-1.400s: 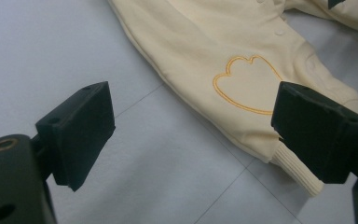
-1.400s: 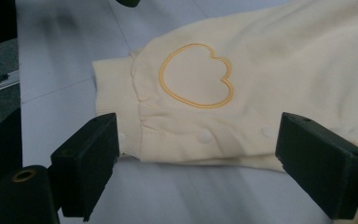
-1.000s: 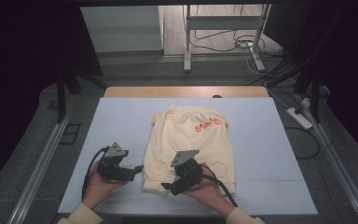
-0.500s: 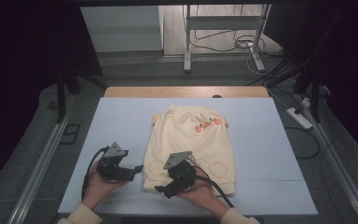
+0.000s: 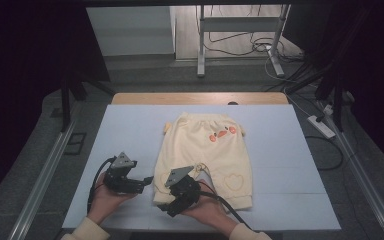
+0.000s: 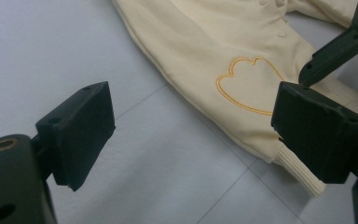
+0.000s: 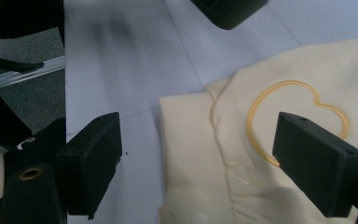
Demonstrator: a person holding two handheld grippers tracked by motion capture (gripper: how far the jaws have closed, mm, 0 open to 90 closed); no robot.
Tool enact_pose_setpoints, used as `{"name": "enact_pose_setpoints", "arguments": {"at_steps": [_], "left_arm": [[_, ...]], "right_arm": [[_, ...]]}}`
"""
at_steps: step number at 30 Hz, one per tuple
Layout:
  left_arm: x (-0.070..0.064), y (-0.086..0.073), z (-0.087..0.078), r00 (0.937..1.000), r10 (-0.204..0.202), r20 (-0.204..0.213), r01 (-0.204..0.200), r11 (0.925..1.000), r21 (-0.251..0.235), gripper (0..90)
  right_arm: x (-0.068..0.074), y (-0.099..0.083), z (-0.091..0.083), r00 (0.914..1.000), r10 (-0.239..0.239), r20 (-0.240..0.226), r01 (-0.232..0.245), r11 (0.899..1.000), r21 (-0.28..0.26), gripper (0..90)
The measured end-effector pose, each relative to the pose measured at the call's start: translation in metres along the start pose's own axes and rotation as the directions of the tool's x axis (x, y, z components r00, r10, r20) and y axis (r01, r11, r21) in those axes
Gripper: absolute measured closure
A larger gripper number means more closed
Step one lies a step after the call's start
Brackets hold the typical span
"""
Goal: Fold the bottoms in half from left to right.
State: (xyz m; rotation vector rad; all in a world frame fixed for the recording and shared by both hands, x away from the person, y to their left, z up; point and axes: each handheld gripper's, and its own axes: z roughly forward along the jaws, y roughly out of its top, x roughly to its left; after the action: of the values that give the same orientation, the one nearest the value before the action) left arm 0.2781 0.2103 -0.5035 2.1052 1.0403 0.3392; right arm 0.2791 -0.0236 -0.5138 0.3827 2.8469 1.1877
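Cream baby trousers (image 5: 207,152) spread flat mid-table toward the near edge, left gripper (image 5: 147,181) spread wide just beside the left leg cuff, right gripper (image 5: 166,206) spread wide over that cuff, nothing pinched, blue table (image 5: 130,130).

Cream baby pants (image 5: 207,155): spread flat, centre frame, waistband toward top, orange heart outlines on both legs.

Bench (image 5: 130,130): wooden top, far edge exposed, otherwise covered by a pale blue-grey mat (image 5: 290,165) with faint seam lines. On the mat: one pair of cream baby trousers (image 5: 205,155), spread flat near centre, waistband away from the person, ribbed cuffs near; orange motif, embroidered heart outlines.
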Motion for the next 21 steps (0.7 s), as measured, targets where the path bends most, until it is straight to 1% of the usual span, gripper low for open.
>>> {"name": "enact_pose_setpoints", "arguments": {"at_steps": [3, 7, 12, 14, 15, 16, 20, 21], "left_arm": [[0.000, 0.000, 0.000, 1.0000, 0.000, 0.000, 0.000, 1.0000, 0.001, 13.3], [0.001, 0.000, 0.000, 1.0000, -0.001, 0.000, 0.001, 1.0000, 0.001, 13.3], [0.001, -0.001, 0.000, 1.0000, -0.002, 0.001, 0.002, 1.0000, 0.000, 13.3], [0.001, -0.001, 0.000, 1.0000, -0.004, 0.001, 0.004, 1.0000, 0.000, 13.3], [0.001, -0.001, 0.000, 1.0000, -0.004, 0.001, 0.004, 1.0000, 0.000, 13.3], [0.001, -0.001, 0.000, 1.0000, -0.004, 0.001, 0.004, 1.0000, -0.001, 13.3], [0.002, -0.001, -0.001, 1.0000, -0.006, 0.001, 0.006, 1.0000, -0.001, 13.3], [0.002, -0.001, -0.001, 1.0000, -0.007, 0.001, 0.007, 1.0000, -0.001, 13.3]], "right_arm": [[0.003, 0.001, 0.005, 0.9999, -0.010, 0.003, 0.010, 1.000, -0.004, 18.9], [0.004, 0.003, 0.013, 0.9999, -0.017, 0.002, 0.017, 1.000, 0.005, 21.0], [0.007, 0.005, 0.019, 0.9995, -0.032, 0.004, 0.032, 0.999, 0.012, 23.0], [0.008, 0.004, 0.023, 0.9988, -0.042, 0.023, 0.042, 0.999, 0.023, 24.7], [0.008, 0.004, 0.024, 0.9984, -0.046, 0.032, 0.045, 0.998, 0.036, 25.5], [0.008, 0.004, 0.025, 0.9985, -0.044, 0.032, 0.043, 0.998, 0.036, 26.6], [0.011, 0.002, 0.028, 0.9943, -0.069, 0.082, 0.065, 0.997, 0.052, 35.4], [0.011, 0.003, 0.028, 0.9931, -0.074, 0.091, 0.068, 0.996, 0.064, 37.6]]}}
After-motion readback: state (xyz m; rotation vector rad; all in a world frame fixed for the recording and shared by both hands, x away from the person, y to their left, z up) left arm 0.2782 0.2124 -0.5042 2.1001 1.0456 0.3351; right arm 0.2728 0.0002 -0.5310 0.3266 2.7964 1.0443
